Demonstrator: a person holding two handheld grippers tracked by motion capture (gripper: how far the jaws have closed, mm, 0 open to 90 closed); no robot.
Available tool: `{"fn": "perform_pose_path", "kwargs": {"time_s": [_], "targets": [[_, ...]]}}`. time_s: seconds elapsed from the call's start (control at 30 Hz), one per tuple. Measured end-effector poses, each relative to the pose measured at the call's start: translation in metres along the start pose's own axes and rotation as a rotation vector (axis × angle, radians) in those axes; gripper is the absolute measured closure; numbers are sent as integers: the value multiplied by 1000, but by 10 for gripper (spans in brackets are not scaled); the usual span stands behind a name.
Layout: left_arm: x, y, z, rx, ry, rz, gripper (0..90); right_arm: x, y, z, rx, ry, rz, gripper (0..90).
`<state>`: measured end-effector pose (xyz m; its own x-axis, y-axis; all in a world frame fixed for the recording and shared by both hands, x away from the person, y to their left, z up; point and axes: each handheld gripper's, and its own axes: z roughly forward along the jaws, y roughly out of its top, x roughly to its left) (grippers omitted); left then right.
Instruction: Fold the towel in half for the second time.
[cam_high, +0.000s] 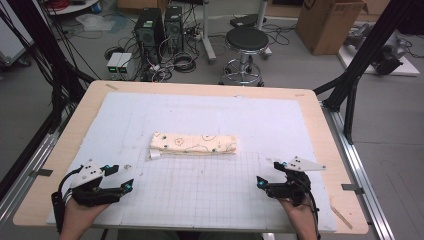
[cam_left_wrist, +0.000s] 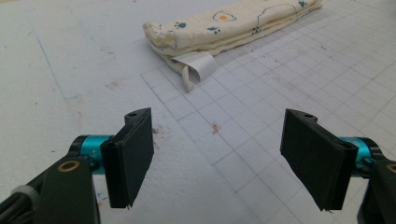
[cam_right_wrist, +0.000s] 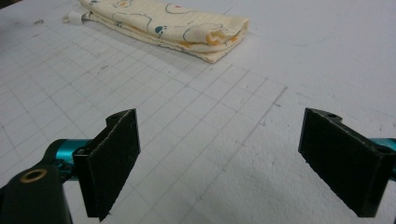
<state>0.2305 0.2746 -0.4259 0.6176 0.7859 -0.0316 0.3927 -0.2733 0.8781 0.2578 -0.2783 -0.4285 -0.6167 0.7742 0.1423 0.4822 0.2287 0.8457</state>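
Note:
A folded cream cloth (cam_high: 193, 144) with small printed animals lies as a long strip in the middle of the white gridded mat (cam_high: 200, 190). A white care label (cam_left_wrist: 198, 63) sticks out of its left end. My left gripper (cam_high: 122, 176) rests near the front left of the mat, open, with nothing between its jaws; the cloth (cam_left_wrist: 224, 23) lies well ahead of it. At the front right my right gripper (cam_high: 267, 173) is open too and holds nothing, with the cloth (cam_right_wrist: 168, 23) beyond it, apart from both.
The mat covers a wooden table (cam_high: 65, 145). Behind the table stand a black stool (cam_high: 246, 42), computer towers (cam_high: 150, 30) with tangled cables and a cardboard box (cam_high: 327, 22). Black frame legs (cam_high: 352, 75) rise at the right.

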Motion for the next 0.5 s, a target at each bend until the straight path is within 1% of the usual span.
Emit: {"fn": "perform_pose_path", "kwargs": {"time_s": [0.1,0.27,0.5], "targets": [[-1,-1,-2,-3,2,-4,261,1,-3,-4,-2,-2,3,122],[-4,-2,-4,1,3,2,260,3,-7,-10,-9,-2,-2,122],[-8,-3,-1,16,-16,22,260,6,-7,-11,-14,0,0,122]]}}
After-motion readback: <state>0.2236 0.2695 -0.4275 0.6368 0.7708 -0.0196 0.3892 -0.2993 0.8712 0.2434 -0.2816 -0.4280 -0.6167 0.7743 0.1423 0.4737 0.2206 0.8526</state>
